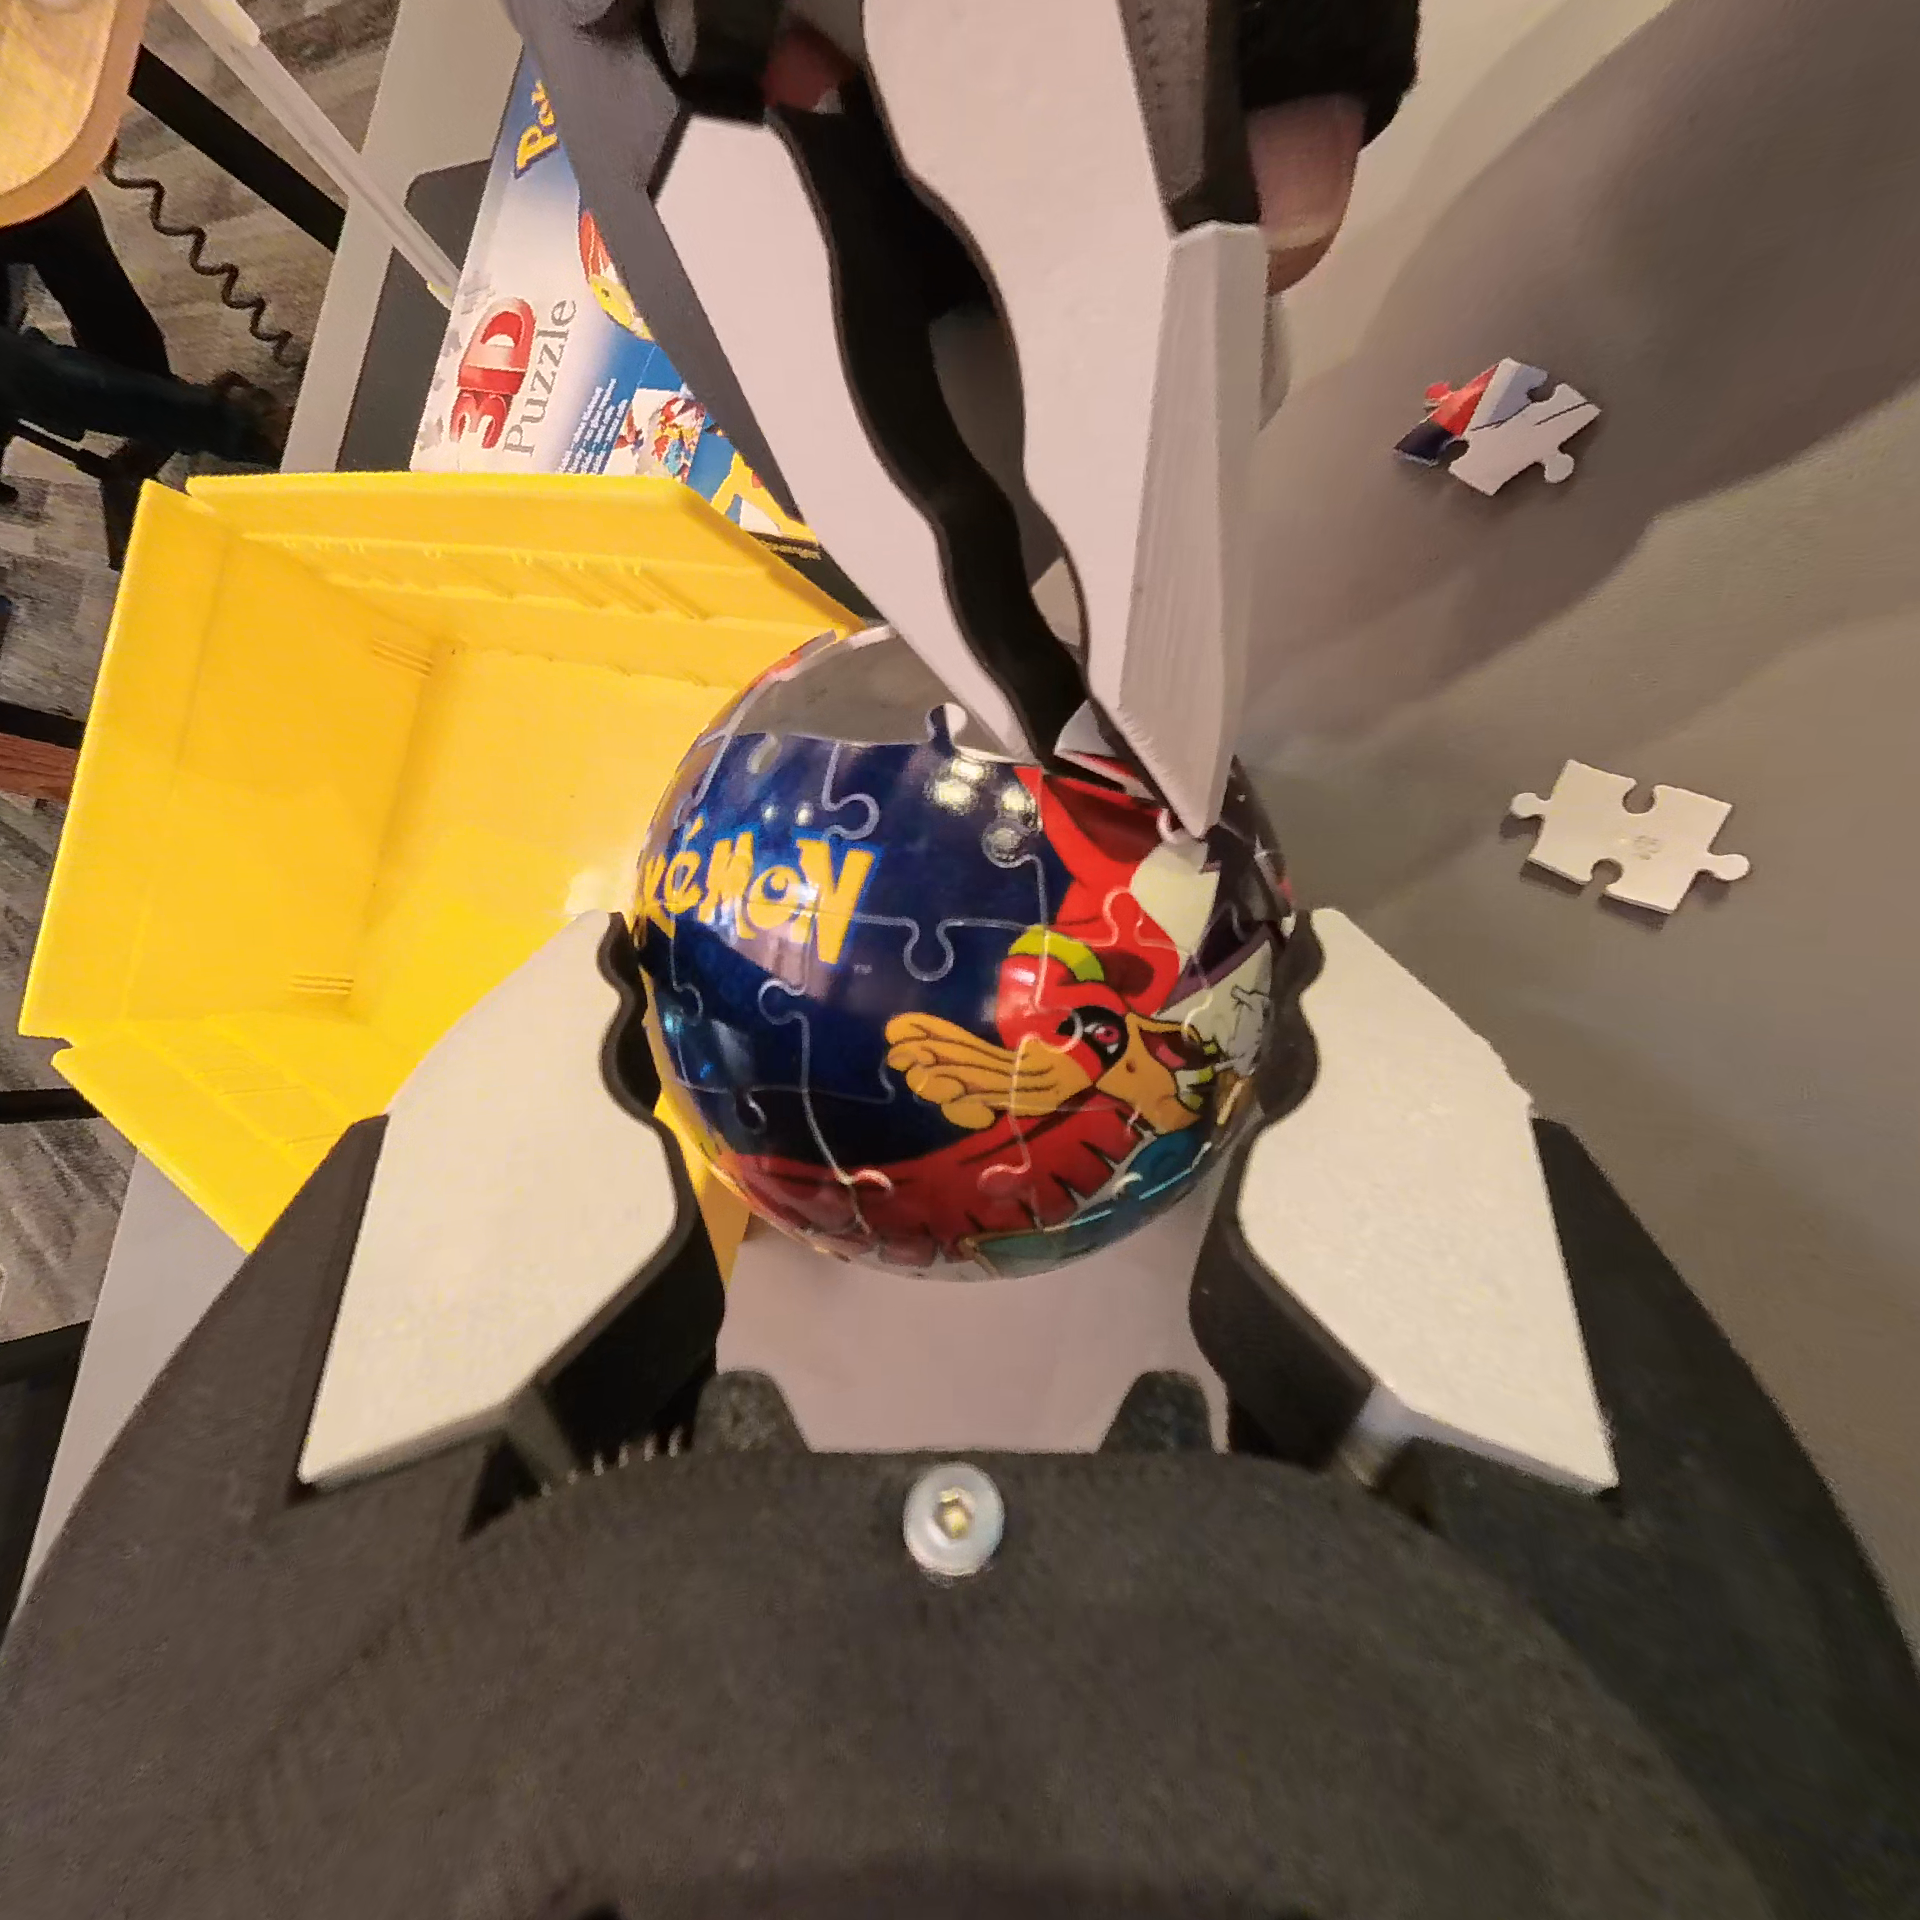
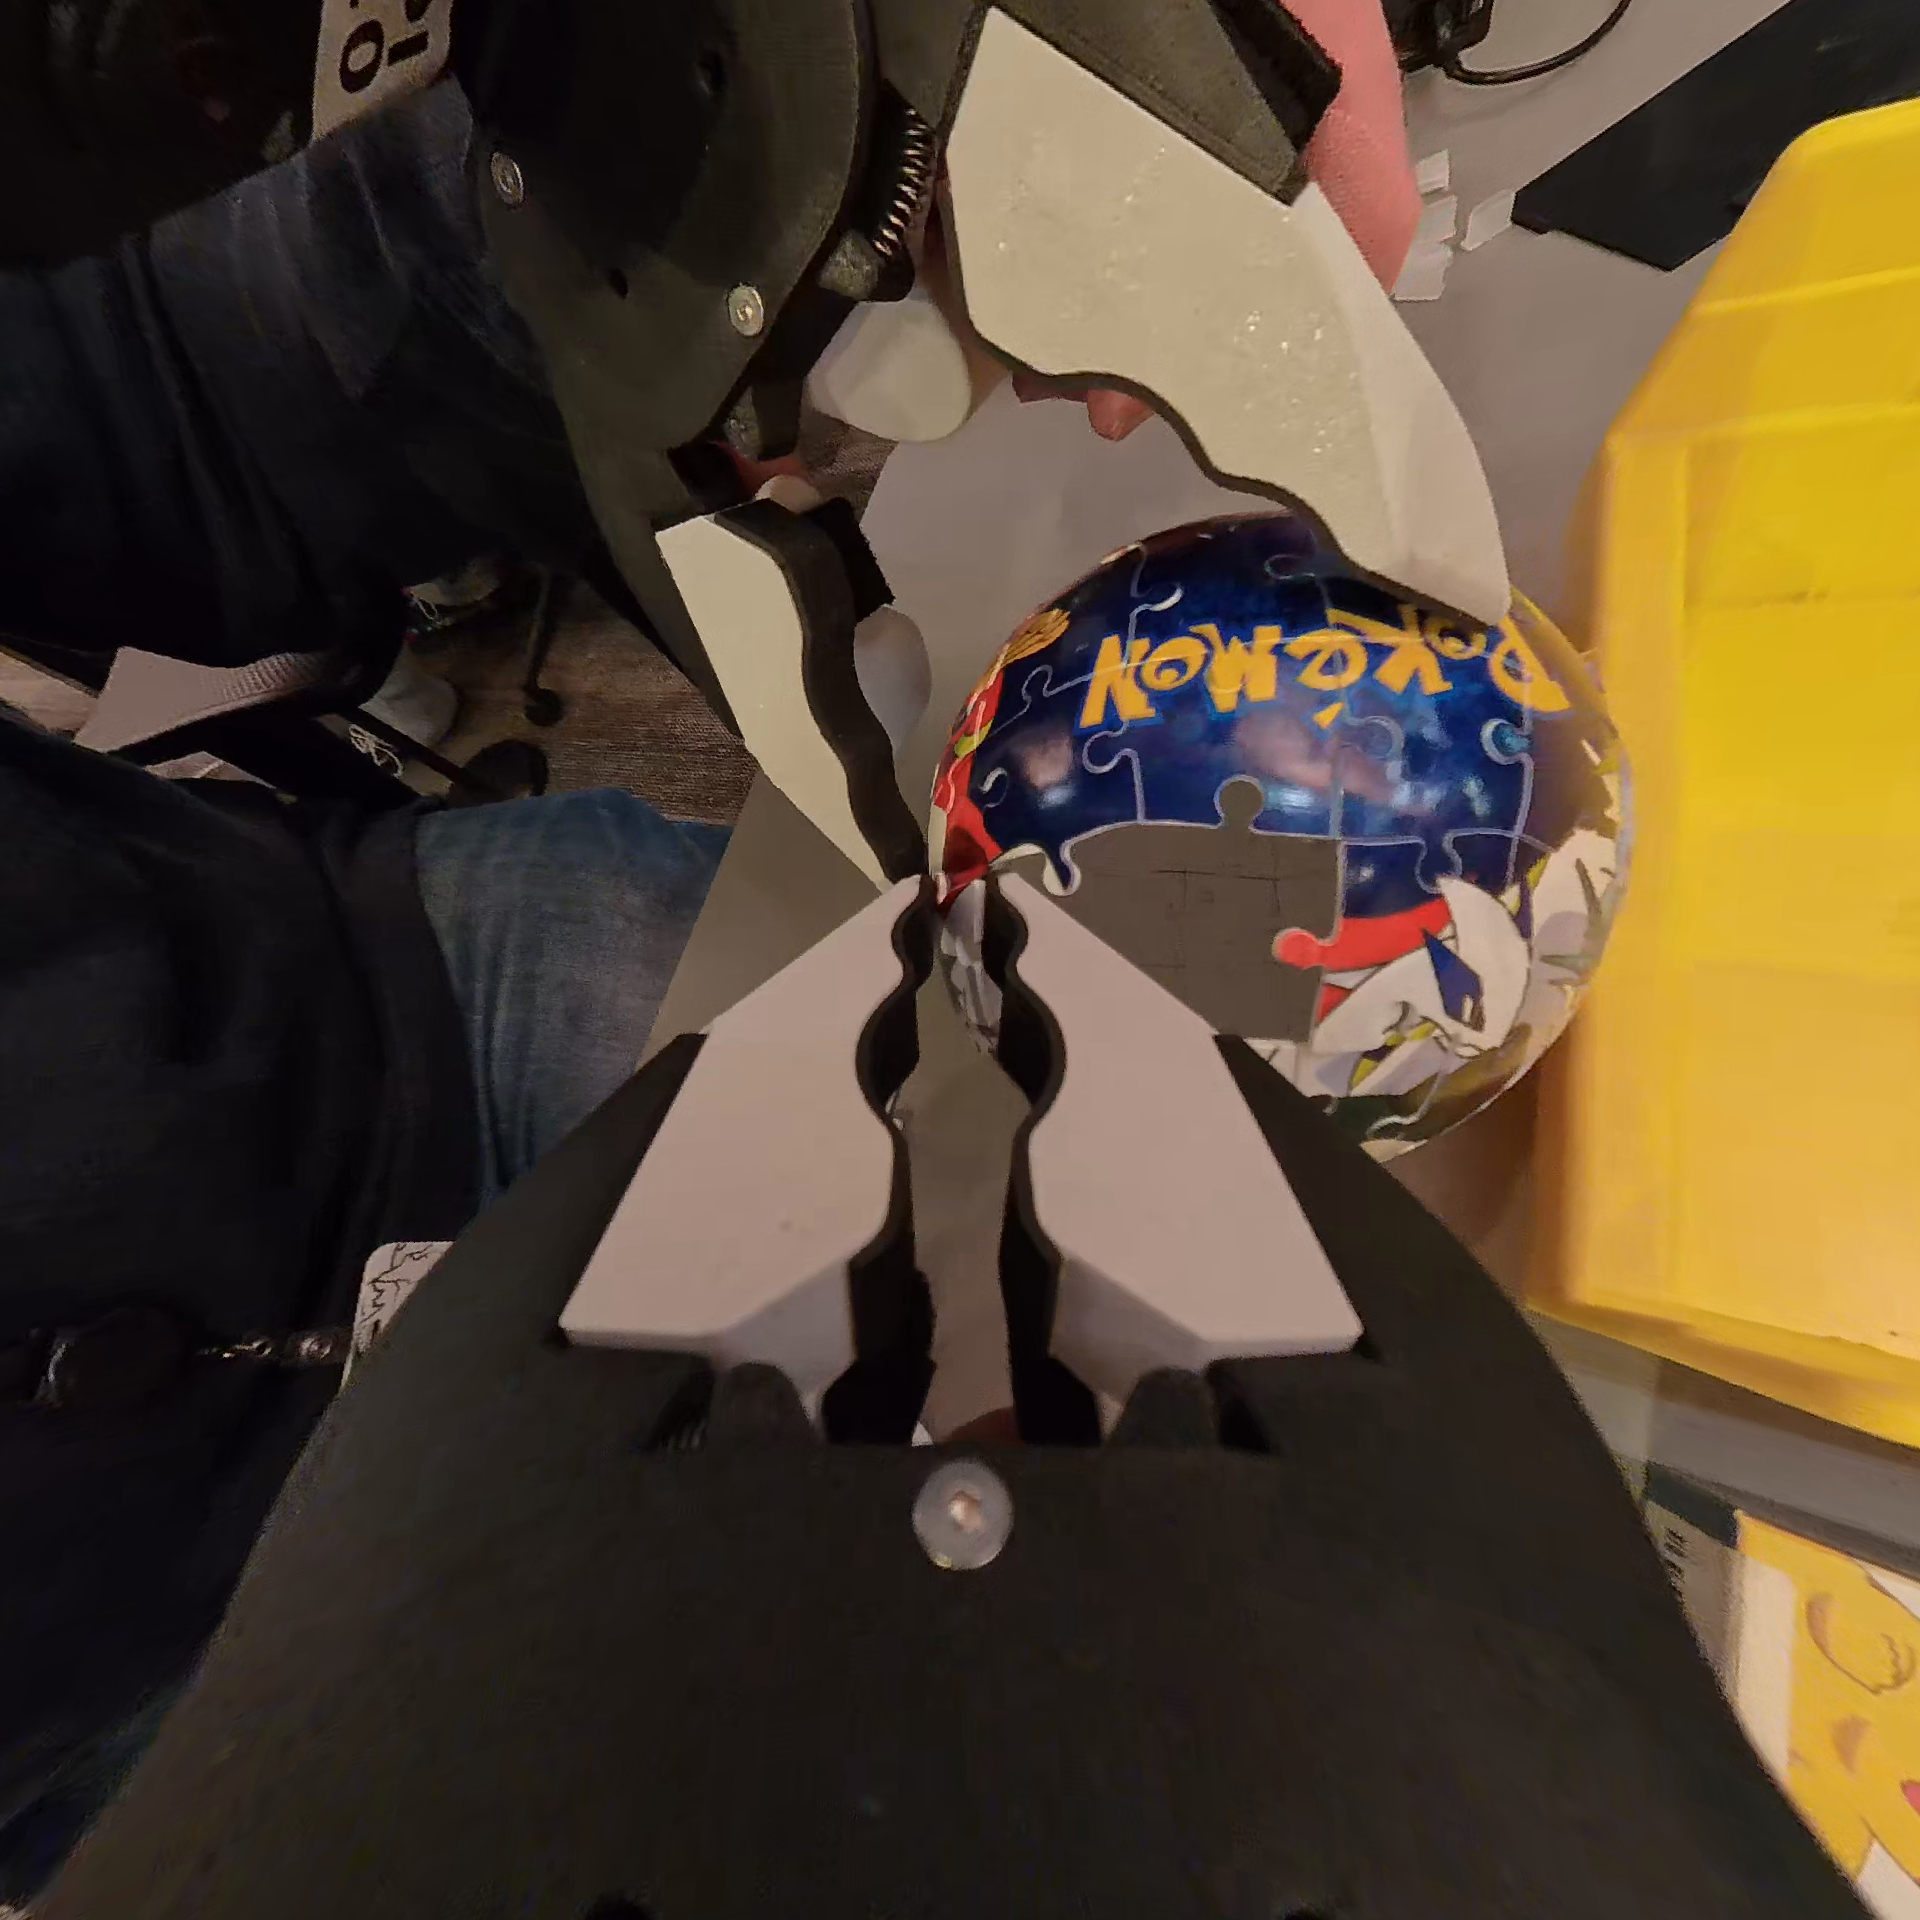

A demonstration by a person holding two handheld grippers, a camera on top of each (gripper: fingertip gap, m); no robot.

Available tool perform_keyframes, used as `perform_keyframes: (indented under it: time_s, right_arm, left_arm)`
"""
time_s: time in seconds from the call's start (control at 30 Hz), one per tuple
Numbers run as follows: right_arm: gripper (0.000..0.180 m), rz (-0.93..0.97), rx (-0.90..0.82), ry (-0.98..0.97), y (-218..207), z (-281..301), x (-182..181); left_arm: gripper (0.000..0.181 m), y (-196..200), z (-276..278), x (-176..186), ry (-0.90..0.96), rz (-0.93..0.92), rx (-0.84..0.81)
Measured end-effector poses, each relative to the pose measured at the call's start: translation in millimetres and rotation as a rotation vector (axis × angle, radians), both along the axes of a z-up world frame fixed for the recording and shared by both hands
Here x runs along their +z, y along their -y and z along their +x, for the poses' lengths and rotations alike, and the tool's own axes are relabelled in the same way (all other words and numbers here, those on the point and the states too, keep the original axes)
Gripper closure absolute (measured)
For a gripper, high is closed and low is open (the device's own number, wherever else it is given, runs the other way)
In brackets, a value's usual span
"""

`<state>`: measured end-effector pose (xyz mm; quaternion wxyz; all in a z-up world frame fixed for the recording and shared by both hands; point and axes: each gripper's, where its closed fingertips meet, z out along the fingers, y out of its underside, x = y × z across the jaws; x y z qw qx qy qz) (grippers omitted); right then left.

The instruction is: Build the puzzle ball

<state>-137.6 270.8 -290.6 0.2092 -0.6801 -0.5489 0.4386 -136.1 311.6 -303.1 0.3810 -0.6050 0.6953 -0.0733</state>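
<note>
The puzzle ball point(image 1: 831, 1039), blue with red and yellow pictures, sits between the fingers of my left gripper point(image 1: 961, 966), which is shut on its two sides just above the table. A gap of missing pieces point(image 2: 1195, 935) shows grey inside. My right gripper point(image 2: 951, 904) is shut on a puzzle piece point(image 2: 961, 966) and holds it against the ball's point(image 2: 1299, 748) edge next to the gap. In the left wrist view the right gripper point(image 1: 1132, 769) comes down from above onto the ball's upper right.
A yellow bin point(image 1: 312, 779) lies left of the ball, close against it in the right wrist view point(image 2: 1766, 831). The puzzle box point(image 1: 540, 343) is behind it. Two loose pieces point(image 1: 1496, 426) point(image 1: 1631, 847) lie on the grey table point(image 1: 1714, 1143) to the right. The grippers are tip to tip, or close to it.
</note>
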Motion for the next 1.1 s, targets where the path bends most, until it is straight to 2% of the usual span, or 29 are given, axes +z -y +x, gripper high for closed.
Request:
perform_keyframes:
  time_s: [0.87,1.1]
  right_arm:
    - [0.178,-0.080,0.016,-0.021,4.7,-6.8,-2.7]
    - [0.171,-0.046,0.011,0.001,4.4,-6.0,-2.7]
  left_arm:
    - [0.068,-0.7,6.5,0.7,0.013,0.029,-0.001]
    - [0.067,-1.0,6.3,0.8,0.017,0.034,0.003]
